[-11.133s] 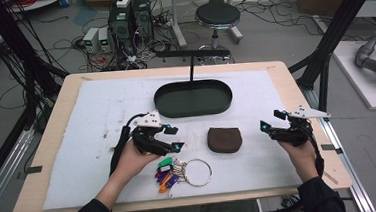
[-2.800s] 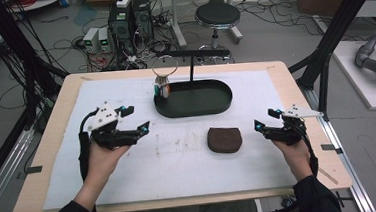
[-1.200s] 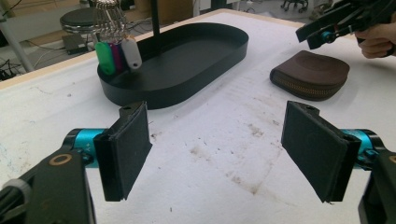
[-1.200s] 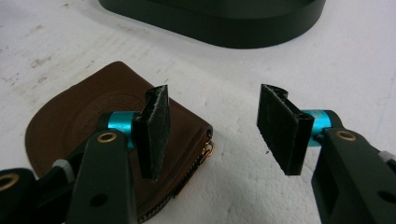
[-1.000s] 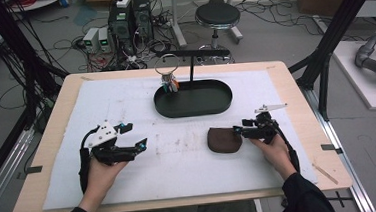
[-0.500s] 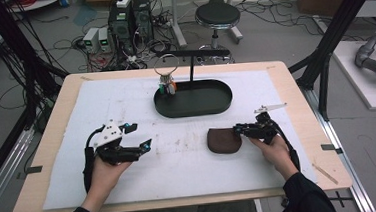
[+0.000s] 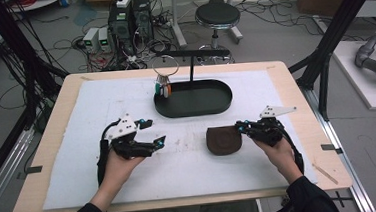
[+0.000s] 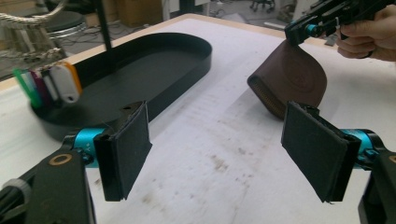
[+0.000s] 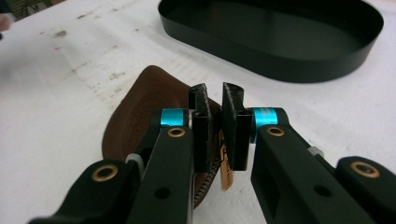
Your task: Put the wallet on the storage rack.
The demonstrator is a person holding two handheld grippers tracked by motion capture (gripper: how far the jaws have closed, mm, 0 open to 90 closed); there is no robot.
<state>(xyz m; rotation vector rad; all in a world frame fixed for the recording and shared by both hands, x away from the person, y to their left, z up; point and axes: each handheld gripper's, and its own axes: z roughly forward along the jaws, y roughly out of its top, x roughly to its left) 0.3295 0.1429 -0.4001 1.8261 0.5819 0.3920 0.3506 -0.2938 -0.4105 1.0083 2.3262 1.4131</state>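
brown leather pouch — stitched, matt; black tray — smooth metal

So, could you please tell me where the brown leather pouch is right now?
In the high view the brown pouch lies right of centre on the white mat, just in front of the black tray, its right edge clamped in the right gripper.

Even, bright overhead light, soft shadows (gripper views slightly blurred up close).

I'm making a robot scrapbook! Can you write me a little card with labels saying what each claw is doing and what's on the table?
Right claw: shut on the edge of the brown pouch, one side tipped up
Left claw: open, nothing between its jaws
Black tray: oval, behind the pouch
Keys: hanging from the stand, with colourful tags
Table cover: white, stained
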